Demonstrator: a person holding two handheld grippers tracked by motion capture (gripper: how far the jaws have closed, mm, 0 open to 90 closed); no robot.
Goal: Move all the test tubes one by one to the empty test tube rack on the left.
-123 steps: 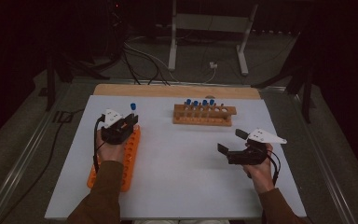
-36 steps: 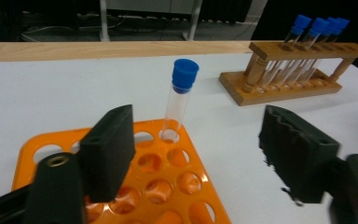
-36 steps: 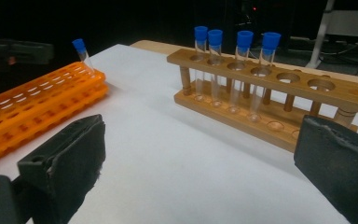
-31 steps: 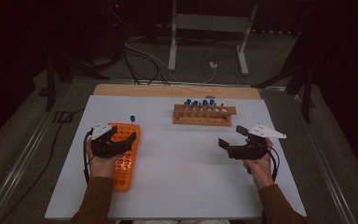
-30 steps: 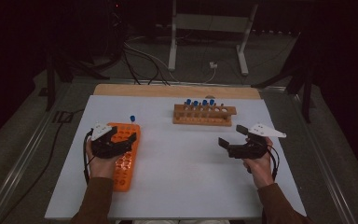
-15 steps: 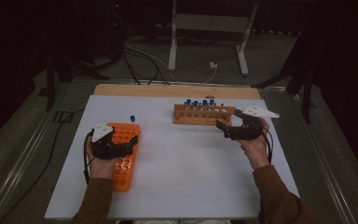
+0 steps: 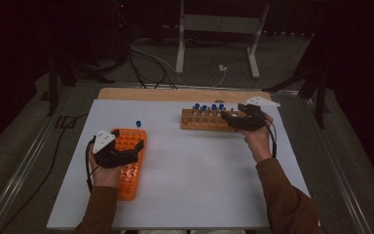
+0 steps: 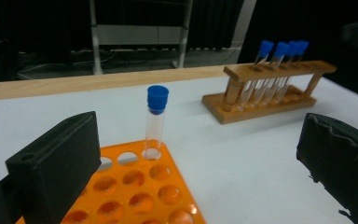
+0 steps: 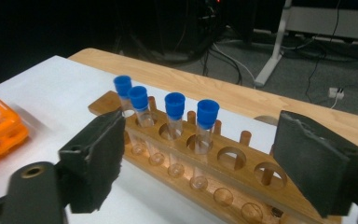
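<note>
An orange tube rack (image 7: 129, 168) (image 8: 140, 186) lies at the left of the white table. One clear tube with a blue cap (image 7: 138, 125) (image 8: 156, 121) stands in its far corner. My left gripper (image 7: 137, 145) (image 8: 198, 140) hovers low over this rack, short of the tube. It is open, its jaws have just been opening, and nothing is between them. A wooden rack (image 7: 202, 122) (image 9: 223, 172) (image 8: 265, 93) at the far middle holds several blue-capped tubes (image 7: 207, 107) (image 9: 172, 121). My right gripper (image 7: 229, 118) (image 9: 200, 140) is at its right end. It is open, its jaws have just been closing, and the tubes stand just ahead, untouched.
A bare wooden strip (image 7: 175, 94) runs along the table's far edge. Beyond it, on the dark floor, are a metal stand's legs (image 7: 180, 53) and loose cables (image 7: 146, 56). The wooden rack's right-hand holes (image 9: 230, 158) are vacant.
My right hand has travelled forward and left from the open table to the wooden rack's right end, its jaws narrowing. The left gripper has stayed over the orange rack.
</note>
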